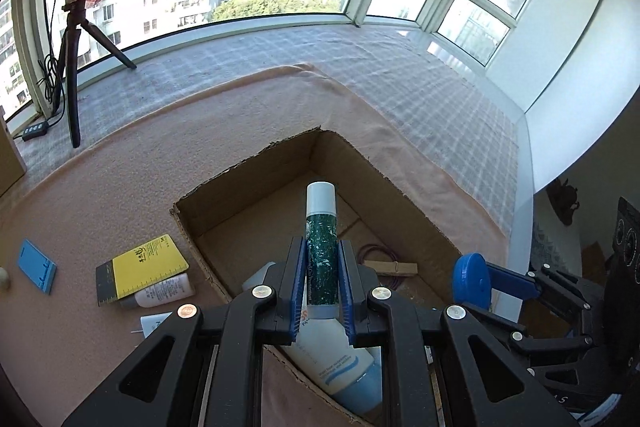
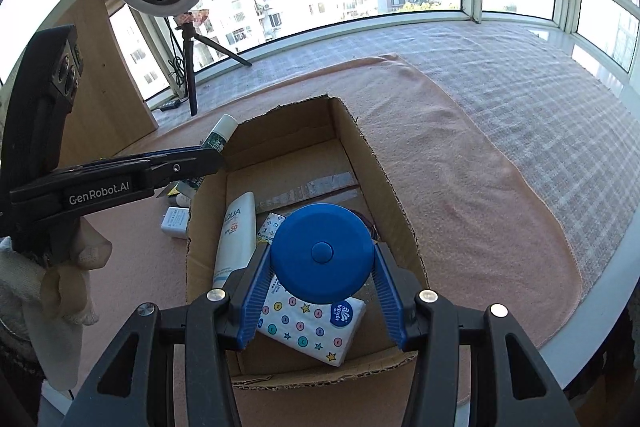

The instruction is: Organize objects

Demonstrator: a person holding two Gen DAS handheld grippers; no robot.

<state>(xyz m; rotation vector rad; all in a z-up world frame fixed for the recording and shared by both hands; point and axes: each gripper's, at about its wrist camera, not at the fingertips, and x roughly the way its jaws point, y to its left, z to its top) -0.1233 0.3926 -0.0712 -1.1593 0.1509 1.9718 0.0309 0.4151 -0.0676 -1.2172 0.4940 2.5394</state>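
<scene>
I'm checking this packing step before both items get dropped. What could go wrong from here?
1. The left gripper clamps the slim green tube with a white cap low down, so it could tip on release.
2. The round blue plastic case in the right gripper might land on the tissue pack in the cardboard box and roll.

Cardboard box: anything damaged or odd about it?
Yes. The cardboard box has ragged, torn top edges with no flaps, roughest along its far wall. Its contents, like the tissue pack, lie loosely at angles. Nothing is spilled.
</scene>
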